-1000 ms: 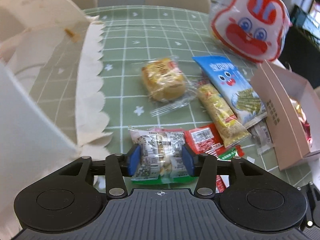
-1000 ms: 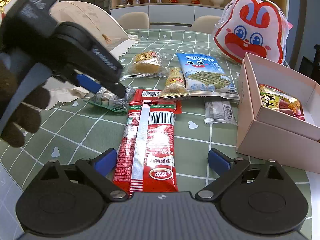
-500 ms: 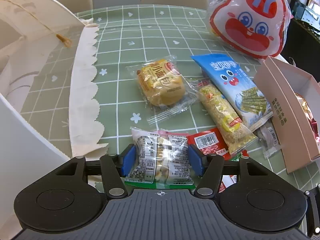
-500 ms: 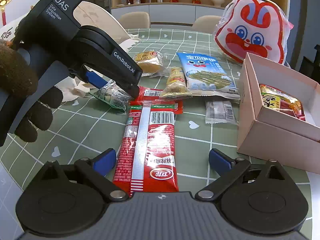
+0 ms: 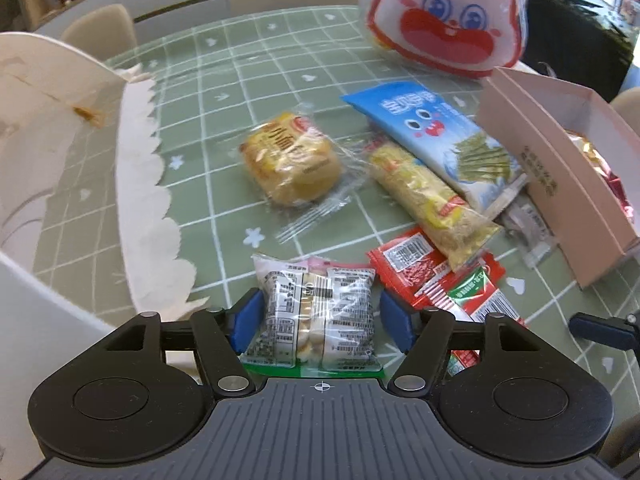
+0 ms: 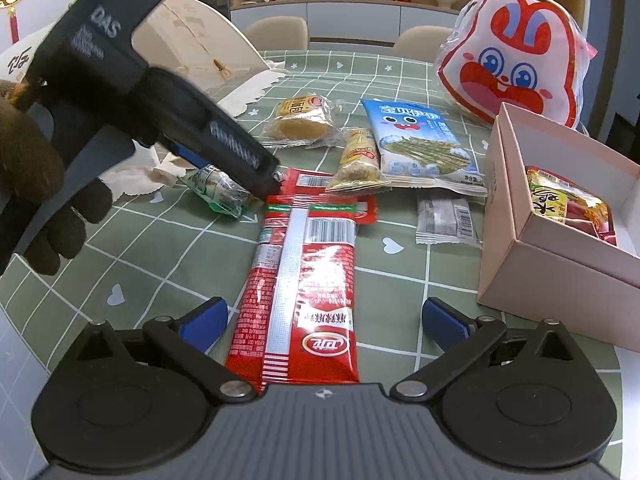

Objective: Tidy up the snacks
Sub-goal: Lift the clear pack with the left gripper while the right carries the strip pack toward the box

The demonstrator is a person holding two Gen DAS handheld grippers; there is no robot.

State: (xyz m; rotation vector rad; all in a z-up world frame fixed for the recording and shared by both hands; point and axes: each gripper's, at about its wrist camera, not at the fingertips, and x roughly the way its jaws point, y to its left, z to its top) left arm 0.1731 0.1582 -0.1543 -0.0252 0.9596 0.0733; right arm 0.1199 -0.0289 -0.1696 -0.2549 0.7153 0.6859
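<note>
A clear packet of small biscuits (image 5: 320, 312) lies on the green checked tablecloth (image 5: 224, 80) between the fingers of my left gripper (image 5: 320, 314). Its jaws are opening and the blue pads stand off the packet on both sides. A long red snack packet (image 6: 304, 288) lies lengthwise between the fingers of my right gripper (image 6: 324, 316), whose jaws are also opening without touching it. The pink box (image 6: 560, 272) at the right holds one colourful packet (image 6: 560, 200).
A yellow bun (image 5: 292, 160), a yellow bar (image 5: 424, 196), a blue packet (image 5: 440, 132), a small grey packet (image 6: 444, 216) and a rabbit bag (image 5: 444, 20) lie beyond. White scalloped paper (image 5: 140, 184) borders the left. A dark gloved hand (image 6: 32, 168) holds the left gripper.
The left jaws have spread apart and let go of the clear biscuit packet, which now rests loose between them. The left gripper has rolled a little. The right hand has kept still.
</note>
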